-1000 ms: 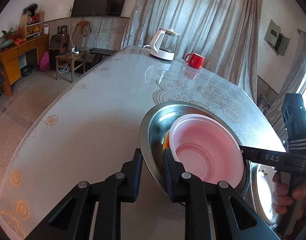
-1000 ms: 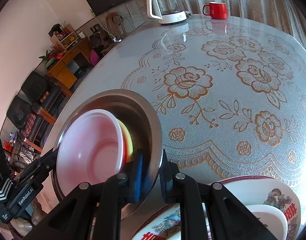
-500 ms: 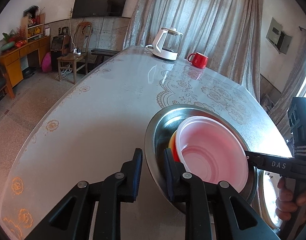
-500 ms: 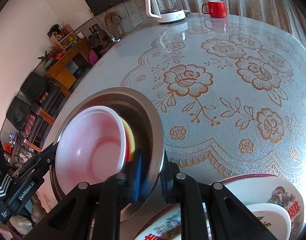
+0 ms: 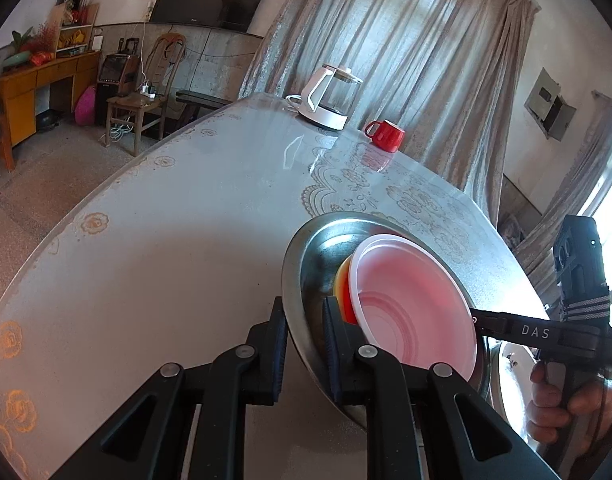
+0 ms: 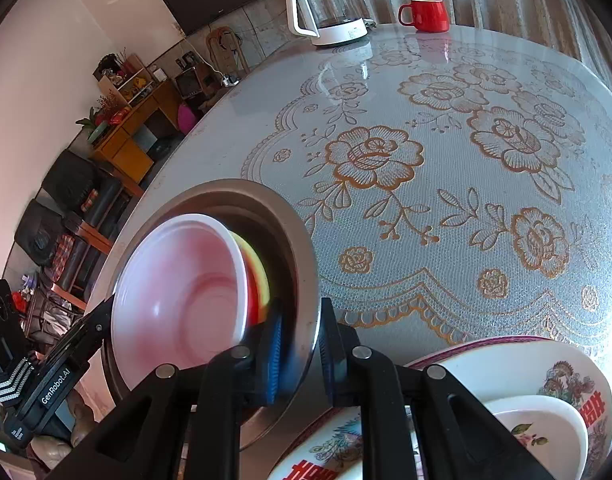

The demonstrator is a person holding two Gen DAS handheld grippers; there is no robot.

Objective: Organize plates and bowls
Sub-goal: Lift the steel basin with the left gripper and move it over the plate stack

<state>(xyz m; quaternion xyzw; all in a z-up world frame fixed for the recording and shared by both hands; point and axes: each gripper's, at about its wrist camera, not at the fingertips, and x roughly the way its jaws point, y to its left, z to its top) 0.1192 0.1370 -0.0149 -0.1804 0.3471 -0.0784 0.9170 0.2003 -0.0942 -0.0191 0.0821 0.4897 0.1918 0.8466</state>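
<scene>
A steel basin (image 5: 318, 248) is held above the table, tilted. It holds a stack of plastic bowls: a pink-white one (image 5: 410, 304) on top, red and yellow ones under it. My left gripper (image 5: 304, 336) is shut on the basin's near rim. My right gripper (image 6: 300, 344) is shut on the opposite rim of the basin (image 6: 302, 248), with the pink bowl (image 6: 178, 292) leaning inside. A white patterned plate (image 6: 518, 364) with a small white bowl (image 6: 546, 424) in it lies below the right gripper.
A white kettle (image 5: 326, 98) and a red mug (image 5: 386, 134) stand at the far end of the table (image 5: 166, 240). The floral tablecloth (image 6: 446, 160) covers the table. Chairs and a wooden cabinet stand along the left side of the room.
The basin with its bowls has risen and tilted a little more, held by both grippers. The bowls have slid slightly toward the lower side.
</scene>
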